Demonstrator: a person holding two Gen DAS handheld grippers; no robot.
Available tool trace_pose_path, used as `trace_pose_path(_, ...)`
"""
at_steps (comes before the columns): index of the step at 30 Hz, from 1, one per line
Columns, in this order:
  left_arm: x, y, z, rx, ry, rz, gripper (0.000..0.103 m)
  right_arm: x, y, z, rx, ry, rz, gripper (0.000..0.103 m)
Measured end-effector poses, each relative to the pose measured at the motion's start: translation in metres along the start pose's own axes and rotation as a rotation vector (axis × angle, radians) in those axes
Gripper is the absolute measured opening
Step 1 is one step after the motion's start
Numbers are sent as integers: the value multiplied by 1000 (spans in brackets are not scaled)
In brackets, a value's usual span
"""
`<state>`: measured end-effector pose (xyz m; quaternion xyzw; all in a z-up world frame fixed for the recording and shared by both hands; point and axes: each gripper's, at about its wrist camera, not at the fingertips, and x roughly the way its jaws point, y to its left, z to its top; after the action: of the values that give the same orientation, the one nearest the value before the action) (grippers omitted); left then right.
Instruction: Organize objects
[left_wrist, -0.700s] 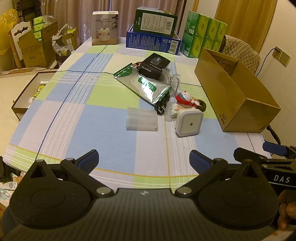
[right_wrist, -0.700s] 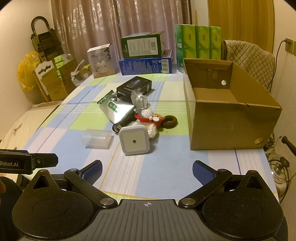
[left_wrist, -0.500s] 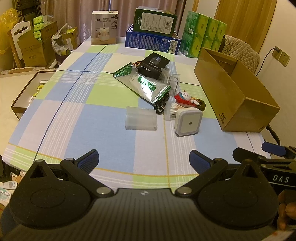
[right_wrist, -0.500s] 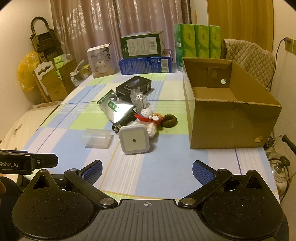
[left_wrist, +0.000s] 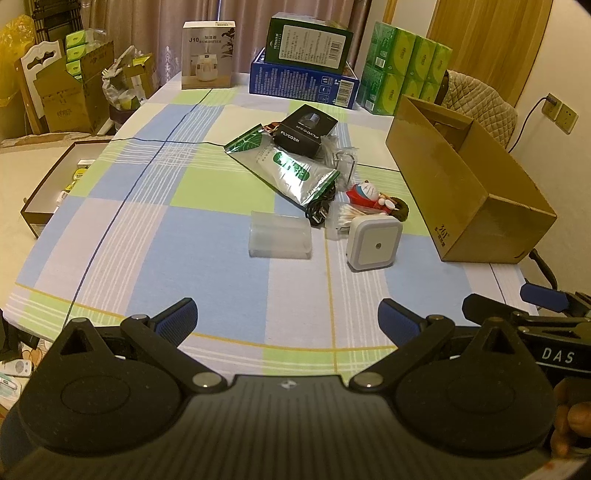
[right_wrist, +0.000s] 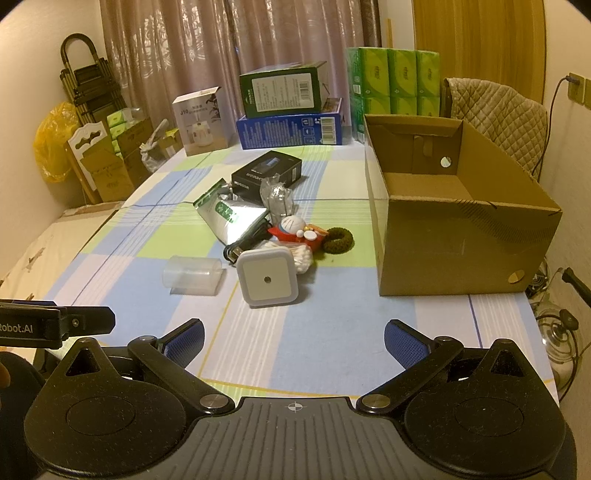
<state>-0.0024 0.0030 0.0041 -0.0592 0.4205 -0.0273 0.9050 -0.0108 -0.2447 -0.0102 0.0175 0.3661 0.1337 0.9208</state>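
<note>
Left wrist view: left gripper (left_wrist: 287, 317) spread wide, nothing between the blue pads, hovering over the near edge of the checked tablecloth (left_wrist: 207, 236). Straight ahead, well apart, lies a clear plastic case (left_wrist: 280, 239); just right of it stands a white square night light (left_wrist: 373, 243). Beyond these a clutter: silver foil pouch (left_wrist: 291, 170), black box (left_wrist: 309, 129), small toy figure (left_wrist: 366, 195). Open cardboard box (left_wrist: 469, 192) ahead to the right. Right wrist view: right gripper (right_wrist: 293, 343) likewise wide, empty. Night light (right_wrist: 267, 281) ahead, slightly left of centre, well apart; plastic case (right_wrist: 192, 274) further left; cardboard box (right_wrist: 458, 236) ahead right, its opening facing up, interior bare where visible.
</note>
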Motion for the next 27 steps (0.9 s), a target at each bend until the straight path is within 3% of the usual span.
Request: trace_pose_path(27,3,0,2,2,-3,-26,102,5,-1,-5,-5,-7,3,101)
